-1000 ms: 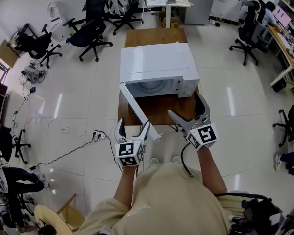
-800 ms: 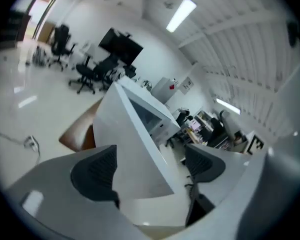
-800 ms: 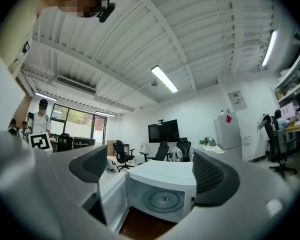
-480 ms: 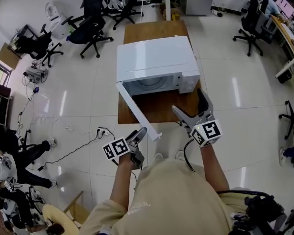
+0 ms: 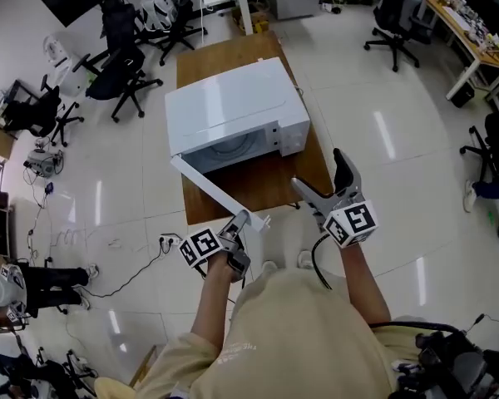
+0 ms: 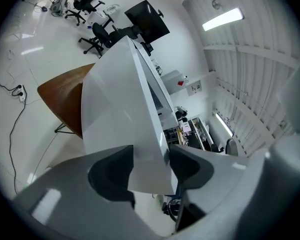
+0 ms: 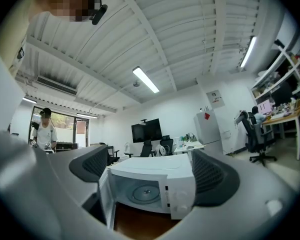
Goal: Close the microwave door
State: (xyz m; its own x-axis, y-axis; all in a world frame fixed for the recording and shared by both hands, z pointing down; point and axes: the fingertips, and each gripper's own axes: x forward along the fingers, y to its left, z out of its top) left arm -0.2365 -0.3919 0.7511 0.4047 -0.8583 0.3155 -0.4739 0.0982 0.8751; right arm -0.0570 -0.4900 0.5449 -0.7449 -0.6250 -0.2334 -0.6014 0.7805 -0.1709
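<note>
White box-shaped microwave sits on brown wooden counter, cavity facing the person. Its flat white door stands swung wide, free edge out past the counter's front.

Left gripper: jaws clamped across that free edge, one on each face. Likely chosen because the outer edge gives the longest lever about the hinge.

Right gripper: jaws spread, nothing between them, held above the counter's near right corner and clear of the door's arc.

Judgement: closing not begun; door needs a sweep toward the cavity.
</note>
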